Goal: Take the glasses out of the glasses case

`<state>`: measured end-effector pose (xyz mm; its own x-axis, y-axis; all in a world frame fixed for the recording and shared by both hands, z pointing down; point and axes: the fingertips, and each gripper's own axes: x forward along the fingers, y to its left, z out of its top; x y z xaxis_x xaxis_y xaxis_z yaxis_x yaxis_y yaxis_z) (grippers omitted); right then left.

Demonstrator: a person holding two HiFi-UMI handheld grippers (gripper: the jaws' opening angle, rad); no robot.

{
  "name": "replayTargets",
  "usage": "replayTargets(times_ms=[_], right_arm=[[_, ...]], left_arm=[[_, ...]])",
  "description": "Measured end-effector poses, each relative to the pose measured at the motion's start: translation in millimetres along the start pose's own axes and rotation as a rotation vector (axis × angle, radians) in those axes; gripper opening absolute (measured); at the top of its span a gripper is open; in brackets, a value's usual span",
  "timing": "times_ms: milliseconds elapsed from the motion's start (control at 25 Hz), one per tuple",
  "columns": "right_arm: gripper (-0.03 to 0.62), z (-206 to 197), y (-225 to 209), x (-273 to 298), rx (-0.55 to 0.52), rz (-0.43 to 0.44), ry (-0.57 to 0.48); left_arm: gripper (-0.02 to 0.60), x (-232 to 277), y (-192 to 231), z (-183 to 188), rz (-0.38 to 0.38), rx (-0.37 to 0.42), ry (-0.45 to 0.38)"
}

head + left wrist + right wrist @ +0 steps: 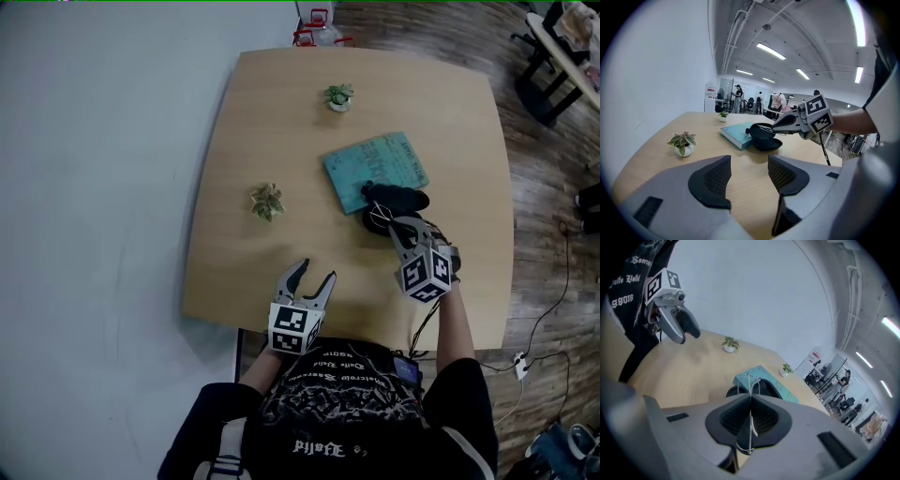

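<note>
An open black glasses case (398, 200) lies on the near corner of a teal book (380, 164). Thin wire-framed glasses (751, 380) stick out of my right gripper (750, 404), which is shut on them a little above the case (733, 391). In the head view the right gripper (398, 225) hovers at the near side of the case, with the wire frame (379, 213) over the case's mouth. My left gripper (316, 272) hangs open near the table's front edge, nothing between its fingers. The left gripper view shows the case (764, 139) and the right gripper (780, 124) beyond my open left gripper (749, 176).
Two small potted plants stand on the wooden table (281, 122): one (267, 201) left of the book, another (338, 96) toward the far edge. The white wall runs along the table's left side. Cables trail on the wooden floor (548, 281) to the right.
</note>
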<state>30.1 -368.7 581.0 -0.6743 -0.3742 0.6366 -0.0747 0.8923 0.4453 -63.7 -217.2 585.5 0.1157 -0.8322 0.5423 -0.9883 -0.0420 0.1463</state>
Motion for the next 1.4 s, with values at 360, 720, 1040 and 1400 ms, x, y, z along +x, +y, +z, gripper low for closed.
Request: replayTargets(times_ms=[360,720,1040,1400], right_arm=[[0.014,29,-7,-41,0.078,-0.124,-0.091],[0.014,50,0,-88,0.18,-0.231,-0.186],[0.014,50,18,-125,0.386,-0.333,-0.289],[0.014,33,53,-154,0.61,-0.396,-0.381]], left_arm=[[0.253,-14,-10,7,-0.022,0.008,-0.056],[0.253,-33,-19,18,-0.037,-0.002,-0.134],[0.253,-48,-30,27,-0.068,-0.008,-0.197],[0.253,-56,-43,22,-0.093,-0.019,-0.218]])
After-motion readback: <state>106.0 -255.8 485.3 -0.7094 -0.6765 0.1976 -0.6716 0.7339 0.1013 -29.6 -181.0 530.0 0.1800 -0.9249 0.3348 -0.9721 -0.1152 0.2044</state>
